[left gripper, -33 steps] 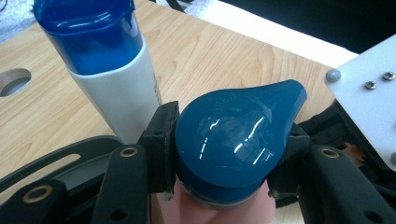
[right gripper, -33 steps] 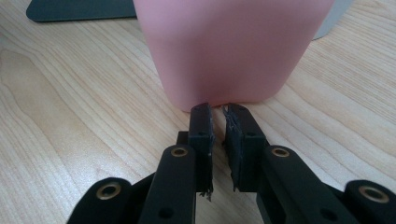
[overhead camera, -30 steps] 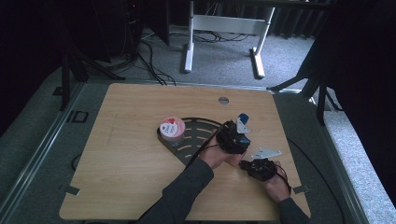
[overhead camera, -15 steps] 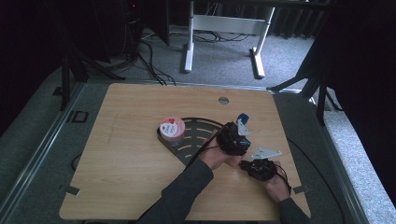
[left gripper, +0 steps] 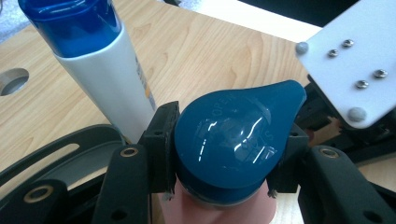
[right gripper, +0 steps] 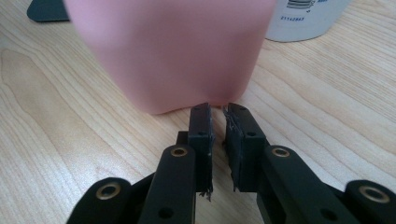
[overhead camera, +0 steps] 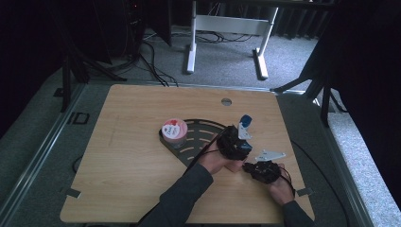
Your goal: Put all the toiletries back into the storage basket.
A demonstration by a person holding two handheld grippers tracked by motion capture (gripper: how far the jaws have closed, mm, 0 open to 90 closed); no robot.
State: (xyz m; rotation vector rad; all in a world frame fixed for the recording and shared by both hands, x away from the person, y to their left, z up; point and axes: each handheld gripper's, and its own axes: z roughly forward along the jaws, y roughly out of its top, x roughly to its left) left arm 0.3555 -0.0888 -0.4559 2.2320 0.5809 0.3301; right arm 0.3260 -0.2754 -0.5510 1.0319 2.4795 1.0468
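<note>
A pink bottle (right gripper: 173, 51) stands on the wooden table (overhead camera: 132, 170) with a blue flip cap (left gripper: 236, 135). My left gripper (left gripper: 224, 149) is shut on that cap, one pad on each side of it. In the high view the left gripper (overhead camera: 235, 142) sits right of the table's middle. My right gripper (right gripper: 218, 116) lies low on the table with its jaws nearly together and nothing between them. Its tips rest at the bottom edge of the pink bottle. A white bottle (left gripper: 107, 79) with a blue cap (overhead camera: 245, 120) stands just behind the pink one.
A black slotted tray (overhead camera: 201, 137) lies left of the hands, with a red-lidded round tub (overhead camera: 174, 130) on it. A cable hole (overhead camera: 226, 101) is near the table's far edge. The right gripper's white plate (left gripper: 355, 65) shows close beside the cap.
</note>
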